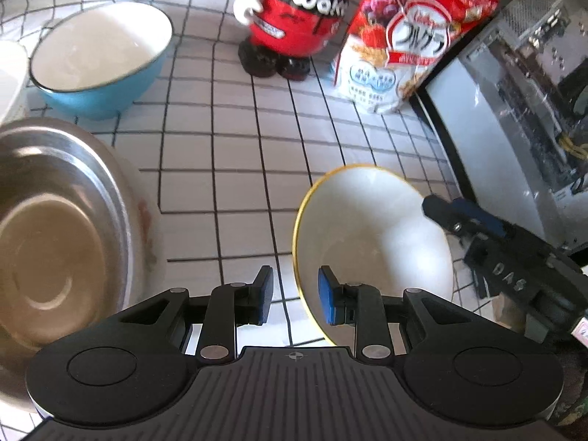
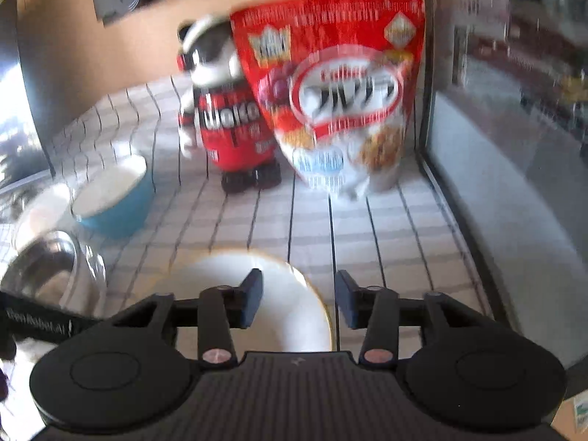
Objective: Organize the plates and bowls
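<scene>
A white bowl with a yellow rim [image 1: 371, 242] sits on the white tiled counter, also in the right wrist view [image 2: 290, 305]. My left gripper [image 1: 296, 296] is open, its fingers straddling the bowl's near-left rim. My right gripper [image 2: 299, 299] is open, its fingers on either side of the bowl's right rim; it shows in the left wrist view [image 1: 514, 257] at the bowl's right. A steel bowl [image 1: 55, 250] sits at the left, also in the right wrist view [image 2: 47, 275]. A blue bowl with a white inside [image 1: 99, 62] stands behind it, also in the right wrist view [image 2: 114, 198].
A red and black mascot figure [image 1: 294, 18] and a red cereal bag [image 1: 408, 36] stand at the back of the counter [image 1: 239, 169]. A glass-fronted cabinet [image 1: 514, 110] bounds the right side. A white dish edge [image 1: 9, 73] shows at far left.
</scene>
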Available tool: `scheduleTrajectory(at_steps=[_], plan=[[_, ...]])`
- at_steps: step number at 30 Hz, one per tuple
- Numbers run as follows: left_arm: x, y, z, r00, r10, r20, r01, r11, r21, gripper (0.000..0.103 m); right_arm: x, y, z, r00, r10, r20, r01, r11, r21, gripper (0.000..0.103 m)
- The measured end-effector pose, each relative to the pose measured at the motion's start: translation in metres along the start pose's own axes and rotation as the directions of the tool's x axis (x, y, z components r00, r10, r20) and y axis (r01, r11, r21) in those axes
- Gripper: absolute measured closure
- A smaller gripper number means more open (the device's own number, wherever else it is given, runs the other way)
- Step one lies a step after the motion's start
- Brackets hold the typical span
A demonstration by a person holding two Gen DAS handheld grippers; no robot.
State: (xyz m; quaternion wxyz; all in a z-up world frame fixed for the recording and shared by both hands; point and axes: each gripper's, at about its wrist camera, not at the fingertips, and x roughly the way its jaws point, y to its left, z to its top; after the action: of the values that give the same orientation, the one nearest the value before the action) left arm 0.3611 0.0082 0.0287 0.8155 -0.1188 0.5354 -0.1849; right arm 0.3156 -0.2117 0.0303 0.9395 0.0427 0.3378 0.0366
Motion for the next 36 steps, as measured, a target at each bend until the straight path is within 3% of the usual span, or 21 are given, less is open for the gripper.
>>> scheduleTrajectory(at_steps=[6, 10, 13, 18, 19, 20, 22, 26, 31, 33, 36], plan=[[-0.052, 0.018, 0.031, 0.991, -0.009, 0.131, 0.012, 1.0, -0.022, 0.074, -0.025, 0.03, 0.047, 0.988, 0.099, 0.118, -0.097, 0.995, -0.02, 0.046], [-0.109, 0.04, 0.061, 0.964, 0.009, 0.265, 0.004, 0.999, -0.048, 0.074, -0.041, 0.06, 0.09, 0.959, 0.214, 0.188, -0.212, 0.977, -0.03, 0.041], [-0.158, 0.055, 0.086, 0.921, 0.059, 0.385, -0.037, 0.997, -0.063, 0.074, -0.051, 0.082, 0.127, 0.924, 0.298, 0.24, -0.31, 0.95, 0.015, 0.038], [-0.233, 0.064, 0.115, 0.823, 0.089, 0.561, -0.07, 0.996, -0.055, 0.074, -0.068, 0.124, 0.192, 0.832, 0.456, 0.316, -0.48, 0.877, -0.003, 0.038], [-0.241, 0.065, 0.121, 0.814, 0.082, 0.575, -0.068, 0.997, -0.046, 0.074, -0.07, 0.131, 0.2, 0.82, 0.467, 0.33, -0.486, 0.874, -0.028, 0.037], [-0.246, 0.068, 0.127, 0.813, 0.068, 0.578, -0.059, 0.998, -0.034, 0.074, -0.07, 0.137, 0.207, 0.815, 0.468, 0.343, -0.479, 0.876, -0.058, 0.036], [-0.244, 0.074, 0.138, 0.834, 0.055, 0.548, -0.056, 0.998, -0.015, 0.074, -0.064, 0.147, 0.213, 0.826, 0.451, 0.338, -0.446, 0.89, -0.097, 0.031], [-0.2, 0.089, 0.154, 0.887, 0.164, 0.432, -0.175, 0.984, -0.016, 0.074, -0.022, 0.148, 0.202, 0.873, 0.445, 0.201, -0.447, 0.894, -0.036, 0.031], [-0.135, 0.127, 0.169, 0.946, 0.168, 0.276, -0.159, 0.986, -0.055, 0.074, 0.041, 0.137, 0.175, 0.924, 0.38, 0.052, -0.382, 0.922, 0.053, 0.031], [-0.11, 0.141, 0.182, 0.96, 0.169, 0.223, -0.158, 0.985, -0.066, 0.074, 0.062, 0.133, 0.165, 0.934, 0.358, 0.006, -0.358, 0.931, 0.073, 0.031], [-0.084, 0.159, 0.193, 0.966, 0.196, 0.171, -0.191, 0.981, -0.046, 0.074, 0.09, 0.13, 0.155, 0.936, 0.346, -0.062, -0.339, 0.935, 0.102, 0.031]])
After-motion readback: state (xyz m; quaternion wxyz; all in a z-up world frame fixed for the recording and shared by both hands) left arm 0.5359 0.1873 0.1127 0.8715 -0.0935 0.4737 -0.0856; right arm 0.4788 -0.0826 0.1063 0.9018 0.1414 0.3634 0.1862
